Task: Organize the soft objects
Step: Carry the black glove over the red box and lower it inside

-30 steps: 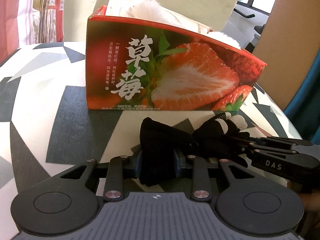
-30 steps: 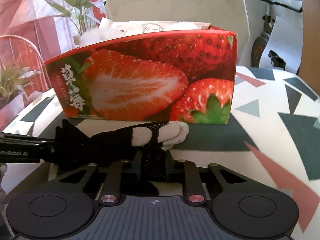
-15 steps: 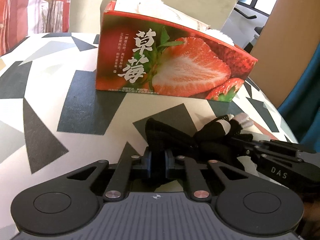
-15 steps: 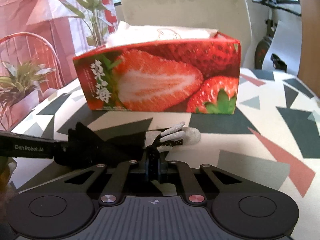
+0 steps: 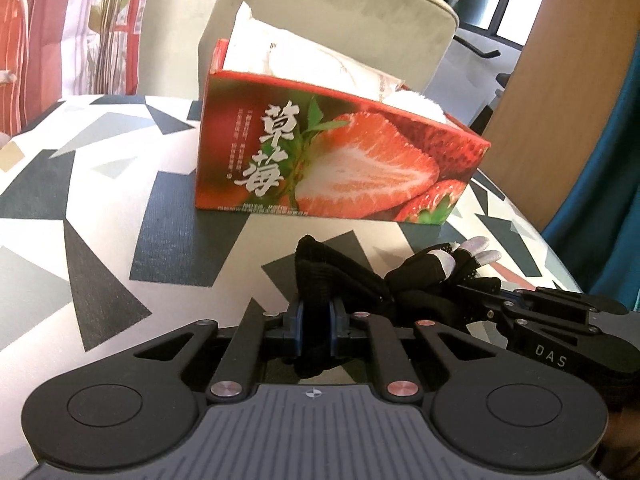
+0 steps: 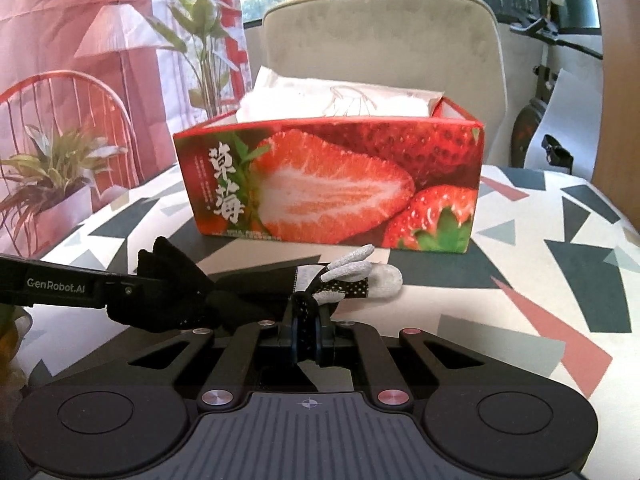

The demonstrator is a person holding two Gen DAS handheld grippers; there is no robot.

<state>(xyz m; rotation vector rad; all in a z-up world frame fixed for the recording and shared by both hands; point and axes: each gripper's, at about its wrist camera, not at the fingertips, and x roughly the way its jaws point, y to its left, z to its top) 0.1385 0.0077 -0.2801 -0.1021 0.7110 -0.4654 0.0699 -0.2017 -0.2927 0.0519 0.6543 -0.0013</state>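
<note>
A black glove (image 5: 352, 280) with grey fingertips hangs stretched between both grippers above the patterned tablecloth (image 5: 100, 208). My left gripper (image 5: 316, 320) is shut on its cuff end. My right gripper (image 6: 307, 334) is shut on its dotted finger end, and the grey fingertips (image 6: 352, 268) stick out past the jaws. In the left wrist view the right gripper (image 5: 492, 304) comes in from the right; in the right wrist view the left gripper (image 6: 136, 286) comes in from the left. Behind the glove stands the red strawberry box (image 5: 332, 168) (image 6: 328, 184), holding a white packet (image 6: 340, 98) and something white and fluffy (image 5: 412, 104).
A beige upholstered chair (image 6: 380, 52) stands behind the box. Potted plants (image 6: 52, 176) and a red wire chair (image 6: 68, 120) are at the left. A brown panel (image 5: 560, 92) and teal curtain (image 5: 608, 200) border the table's right side.
Both grippers closed on the glove and drew back from the box, lifting the glove off the tablecloth. The box now looks smaller and farther away.
</note>
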